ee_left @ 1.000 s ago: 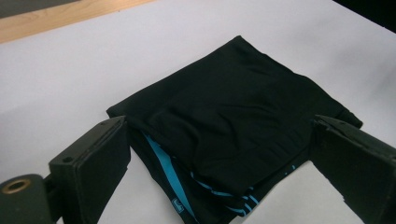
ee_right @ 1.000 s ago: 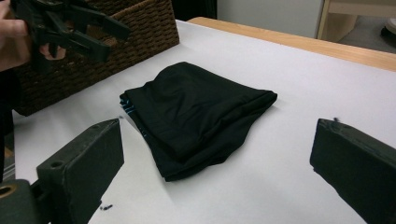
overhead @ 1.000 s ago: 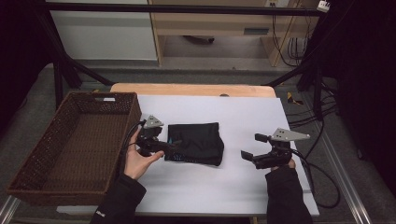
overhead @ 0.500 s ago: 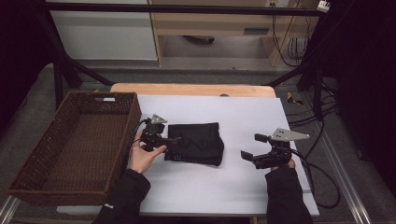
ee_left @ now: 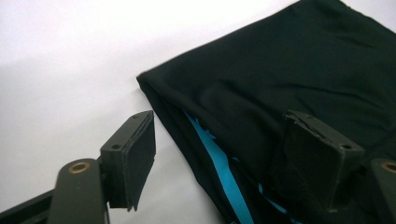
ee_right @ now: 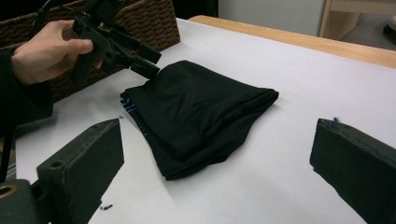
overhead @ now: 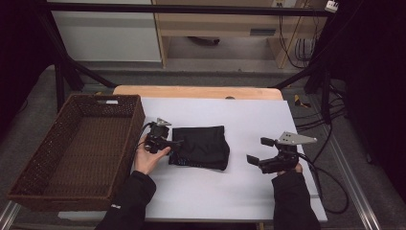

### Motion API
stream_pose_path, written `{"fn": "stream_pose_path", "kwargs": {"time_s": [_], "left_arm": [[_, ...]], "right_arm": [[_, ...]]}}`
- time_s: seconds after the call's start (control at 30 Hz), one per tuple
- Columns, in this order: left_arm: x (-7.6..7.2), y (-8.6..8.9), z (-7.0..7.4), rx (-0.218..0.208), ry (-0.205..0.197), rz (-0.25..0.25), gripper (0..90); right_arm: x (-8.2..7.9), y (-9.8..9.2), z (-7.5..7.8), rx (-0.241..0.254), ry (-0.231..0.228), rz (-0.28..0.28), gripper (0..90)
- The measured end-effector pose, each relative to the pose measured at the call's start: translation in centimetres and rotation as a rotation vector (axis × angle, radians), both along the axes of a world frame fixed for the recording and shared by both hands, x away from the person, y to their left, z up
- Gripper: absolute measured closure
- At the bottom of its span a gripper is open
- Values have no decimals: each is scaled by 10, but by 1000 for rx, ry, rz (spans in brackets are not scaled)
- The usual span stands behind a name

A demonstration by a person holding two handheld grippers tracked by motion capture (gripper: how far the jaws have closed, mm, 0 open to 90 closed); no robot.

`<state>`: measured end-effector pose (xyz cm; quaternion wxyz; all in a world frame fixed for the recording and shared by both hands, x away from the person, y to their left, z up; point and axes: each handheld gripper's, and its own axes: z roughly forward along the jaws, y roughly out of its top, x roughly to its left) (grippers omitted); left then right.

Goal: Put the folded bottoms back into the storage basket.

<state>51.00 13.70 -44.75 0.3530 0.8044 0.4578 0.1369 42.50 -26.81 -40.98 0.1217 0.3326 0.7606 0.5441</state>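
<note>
The left gripper point(overhead: 178, 143), jaws just narrowing astride the folded black garment point(overhead: 203, 147)'s nine-o'clock edge, apparently not yet pinching it, is nearer than the right gripper point(overhead: 253, 151), whose jaws gape.

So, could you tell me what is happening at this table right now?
A person holds a two-jaw gripper in each hand at a white table. The left gripper is at the near corner of a folded black garment with a blue stripe; its jaws have just been closing, with the cloth's edge between them, but the pads do not clamp it yet. The right gripper is open above the table, apart from the garment. A brown wicker basket stands at the table's left side.
</note>
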Motion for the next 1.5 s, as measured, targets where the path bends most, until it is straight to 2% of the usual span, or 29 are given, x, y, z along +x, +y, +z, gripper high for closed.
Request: {"fn": "stream_pose_path", "kwargs": {"time_s": [0.2, 0.3, 0.37, 0.47, 0.57, 0.73, 0.87, 1.0, 1.07, 1.4, 1.43, 1.5], "left_arm": [[4, 2, -5, 17, 45, 21, 326], [5, 0, -8, 34, 46, 21, 325], [6, -1, -11, 10, 73, 10, 331], [6, -3, -12, 5, 82, 7, 352], [7, -5, -15, -10, 107, 13, 366], [8, -4, -18, -39, 123, 35, 384], [7, -2, -20, -65, 121, 48, 413], [6, -2, -21, -64, 111, 47, 429], [4, -2, -21, -71, 110, 47, 500], [2, -6, -24, -96, 99, 61, 673], [1, -6, -25, -104, 100, 62, 712], [1, -6, -26, -120, 101, 58, 730]], "right_arm": [[0, 0, 0, 2, 1, 1, 30], [0, 0, 0, 1, 1, -1, 30], [0, 0, 0, 1, 1, 0, 30], [0, -1, 0, 1, -2, 0, 30], [0, -1, 0, 1, -1, 0, 30], [0, -1, 0, 1, -1, 0, 30], [0, -1, 0, 3, -2, 1, 30], [0, 0, 0, 3, 1, 1, 30], [0, 0, 0, 3, 2, 0, 30], [0, 0, 0, 1, 4, 1, 30], [0, 0, 0, 2, 4, 0, 30], [0, 0, 0, 2, 4, 1, 30]]}}
